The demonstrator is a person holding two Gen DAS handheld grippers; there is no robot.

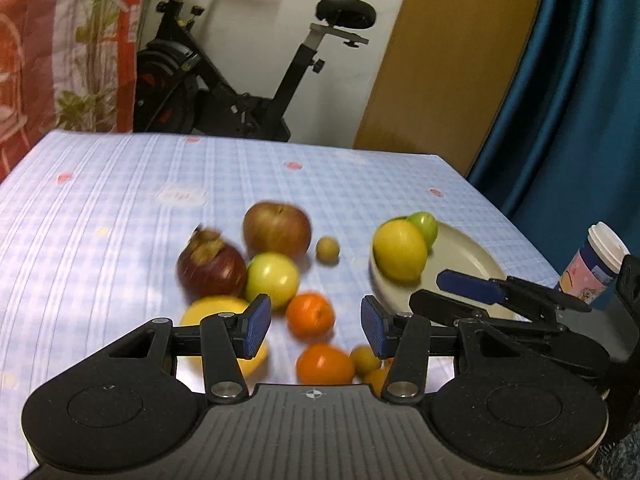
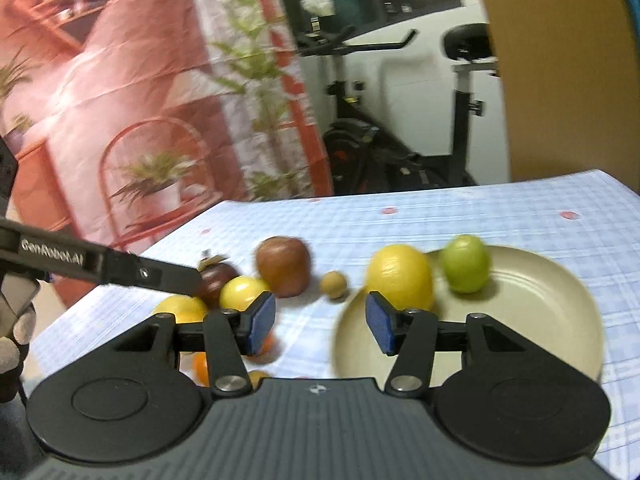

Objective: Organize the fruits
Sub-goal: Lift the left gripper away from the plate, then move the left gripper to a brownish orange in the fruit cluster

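Left tool, ribbed blue pads apart, over round orange

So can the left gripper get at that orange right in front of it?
Probably yes. The left gripper is open and empty, the orange sits just beyond its fingertips, in line with the gap, and nothing lies between. A green apple crowds its far side.

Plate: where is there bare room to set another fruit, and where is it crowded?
The plate is bare on its near and right parts; lemon and green fruit fill its far left. Crowded: the cluster around the apple, left of the plate.
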